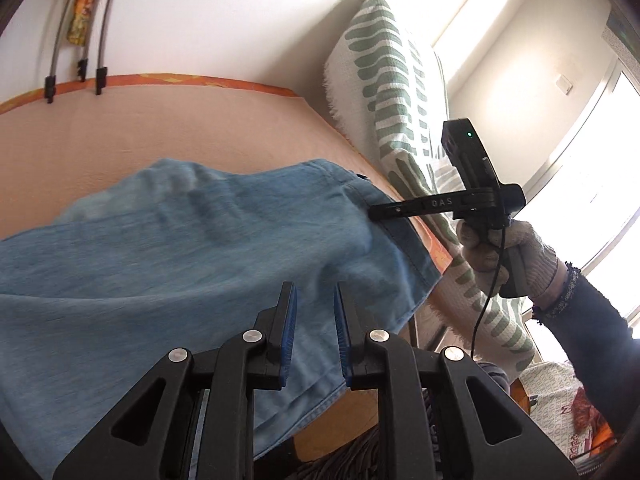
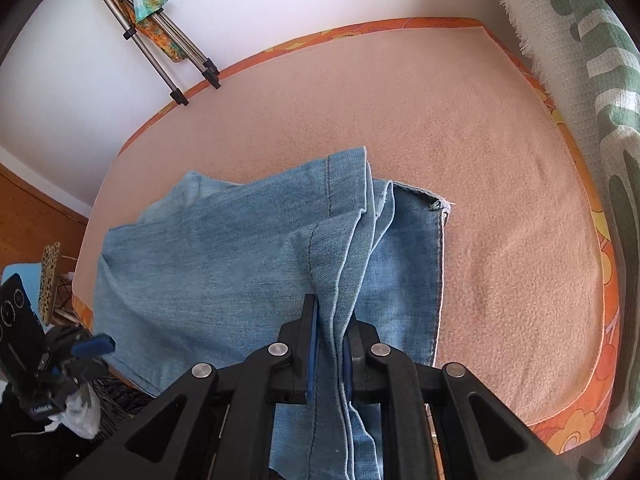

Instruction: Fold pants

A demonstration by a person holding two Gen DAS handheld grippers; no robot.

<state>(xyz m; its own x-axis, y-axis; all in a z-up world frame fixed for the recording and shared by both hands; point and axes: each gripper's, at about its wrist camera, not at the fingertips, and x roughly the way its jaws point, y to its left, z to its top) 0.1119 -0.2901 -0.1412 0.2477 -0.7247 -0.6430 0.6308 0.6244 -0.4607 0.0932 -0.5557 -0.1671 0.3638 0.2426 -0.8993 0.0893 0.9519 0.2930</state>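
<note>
Faded blue pants lie doubled on the peach blanket; right gripper clamps their hems; left gripper gapes empty; patterned cushion alongside.

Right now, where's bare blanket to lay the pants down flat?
Free: the peach blanket between the jeans and the green-patterned cushion, and the far strip up to the orange edge below the tripod. Crowded: the near left, where the jeans overhang the edge beside the left hand-held gripper.
</note>
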